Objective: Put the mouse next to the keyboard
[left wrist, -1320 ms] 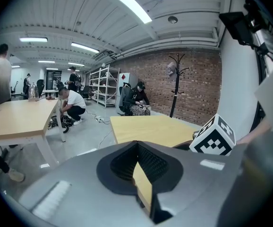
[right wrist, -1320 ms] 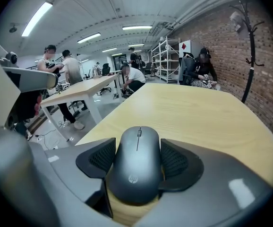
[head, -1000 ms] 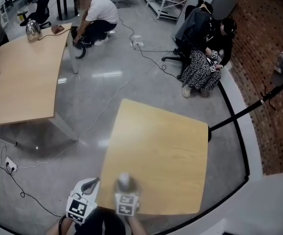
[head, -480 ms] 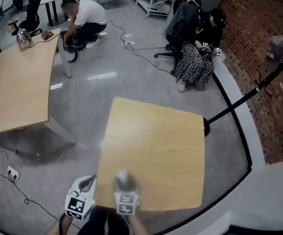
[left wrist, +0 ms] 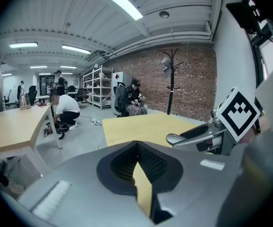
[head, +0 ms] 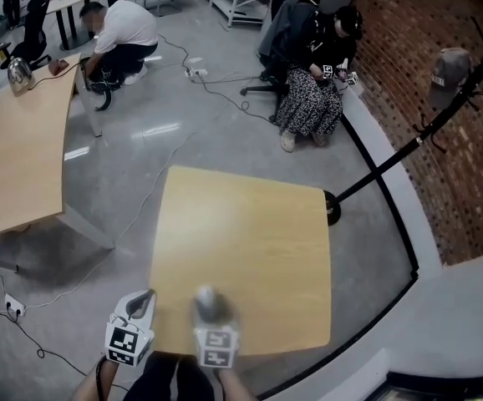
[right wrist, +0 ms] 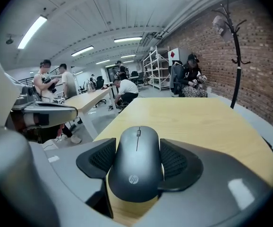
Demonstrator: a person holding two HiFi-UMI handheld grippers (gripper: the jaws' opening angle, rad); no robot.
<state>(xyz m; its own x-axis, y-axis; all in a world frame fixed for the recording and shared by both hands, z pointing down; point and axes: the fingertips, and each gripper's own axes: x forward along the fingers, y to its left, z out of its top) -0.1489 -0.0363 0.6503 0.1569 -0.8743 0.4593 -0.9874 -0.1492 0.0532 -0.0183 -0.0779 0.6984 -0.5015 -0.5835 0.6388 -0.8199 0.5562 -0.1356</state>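
Note:
A dark grey mouse (right wrist: pixel 137 162) sits between the jaws of my right gripper (right wrist: pixel 137 148), which is shut on its sides. From the head view, the mouse (head: pixel 207 302) is held just above the near edge of the bare wooden table (head: pixel 241 241). My left gripper (head: pixel 141 301) hovers beside the table's near left corner. Its pads (left wrist: pixel 148 162) meet at the tips with nothing between them. In the left gripper view the right gripper (left wrist: pixel 193 135) shows at the right. No keyboard is in any view.
A second wooden table (head: pixel 12 153) stands at the left across a grey floor with cables (head: pixel 154 186). A person (head: pixel 116 33) crouches at the back, and another (head: pixel 312 82) sits by the brick wall. A coat stand (head: pixel 429 124) stands at the right.
The head view has swung, so the table and room now sit further left in the picture. Both grippers stay at the table's near edge, the mouse still held in the right one.

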